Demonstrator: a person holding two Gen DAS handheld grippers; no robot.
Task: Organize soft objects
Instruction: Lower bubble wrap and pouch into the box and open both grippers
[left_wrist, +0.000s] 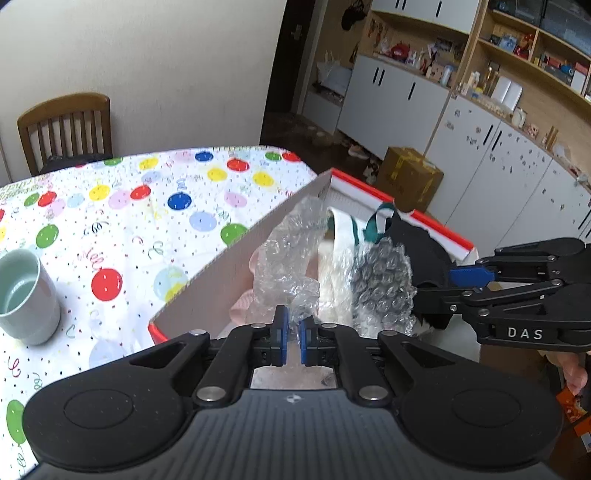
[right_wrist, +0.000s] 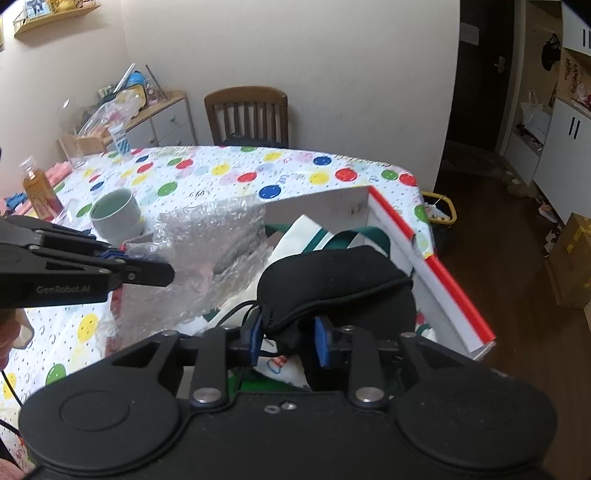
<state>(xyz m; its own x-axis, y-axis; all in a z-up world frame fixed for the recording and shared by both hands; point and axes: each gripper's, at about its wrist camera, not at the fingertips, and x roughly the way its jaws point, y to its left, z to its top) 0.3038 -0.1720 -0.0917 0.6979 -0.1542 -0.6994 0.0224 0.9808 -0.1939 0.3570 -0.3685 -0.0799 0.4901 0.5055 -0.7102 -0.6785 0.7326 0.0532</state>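
Left gripper (left_wrist: 290, 334) pinches bubble wrap (left_wrist: 286, 254), right gripper (right_wrist: 288, 338) loosely straddles black eye mask (right_wrist: 332, 280), both over box (right_wrist: 428, 266) for drop-in.

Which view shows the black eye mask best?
The right wrist view: the eye mask fills the centre, its outline and edge seam clear. The left wrist view shows only a dark part behind bubble wrap.

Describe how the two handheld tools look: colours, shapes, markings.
Both are matte black linkage frames with blue finger pads, silver pivot pins and round discs on a ribbed body. The left tool reads "GenRobot.AI" along its side; the right tool reads "DAS".
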